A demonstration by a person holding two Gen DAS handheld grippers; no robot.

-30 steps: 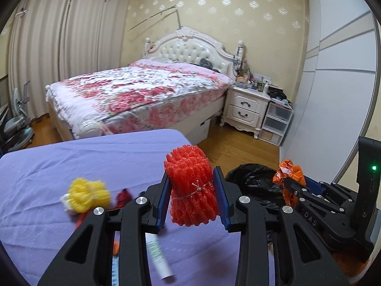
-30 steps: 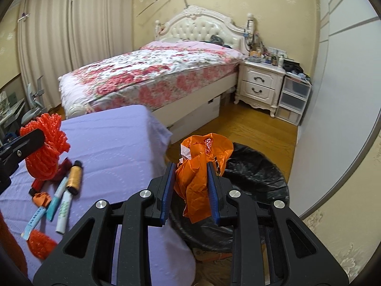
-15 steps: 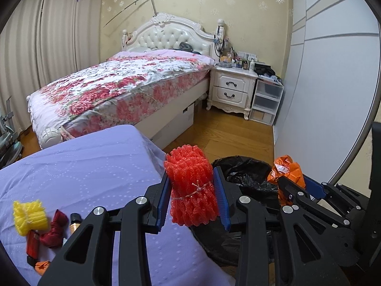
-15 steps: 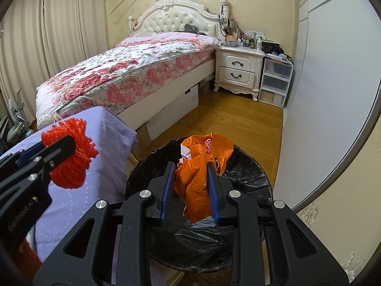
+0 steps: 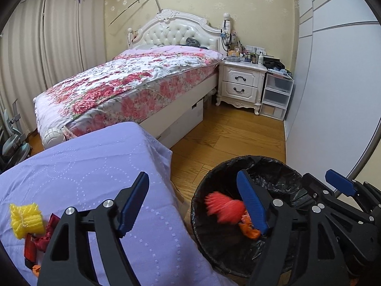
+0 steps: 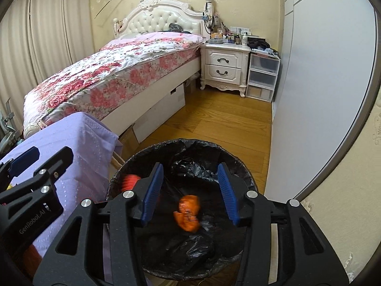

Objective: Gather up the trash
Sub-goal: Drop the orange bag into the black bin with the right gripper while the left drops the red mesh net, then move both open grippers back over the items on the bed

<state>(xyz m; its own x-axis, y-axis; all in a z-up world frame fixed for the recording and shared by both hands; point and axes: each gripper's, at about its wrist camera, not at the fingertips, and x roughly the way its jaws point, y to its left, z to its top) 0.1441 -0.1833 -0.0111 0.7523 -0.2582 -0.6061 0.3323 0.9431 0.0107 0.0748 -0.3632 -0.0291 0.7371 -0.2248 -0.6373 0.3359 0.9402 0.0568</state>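
Note:
A bin lined with a black bag (image 5: 214,186) (image 6: 240,164) stands on the floor beside the purple-clothed table (image 5: 83,162) (image 6: 83,143). My left gripper (image 5: 196,200) hangs over the bin's near rim, its jaws opening with nothing between them. A red foam net (image 5: 223,207) (image 6: 129,181) falls blurred into the bin. My right gripper (image 6: 190,188) is above the bin's mouth, jaws opening and empty. An orange plastic bag (image 6: 188,212) (image 5: 248,228) drops below it inside the liner.
A yellow foam net (image 5: 25,217), red wrappers (image 5: 45,231) and other scraps lie on the table at lower left. Behind are a floral bed (image 5: 133,83), a white nightstand (image 5: 243,83), plastic drawers (image 5: 276,97) and a wardrobe (image 5: 333,95) at right. Wood floor (image 5: 226,133) lies between.
Both grippers moved from the table to over the bin, then opened. The red foam net and the orange bag left the jaws and are falling into the bin.

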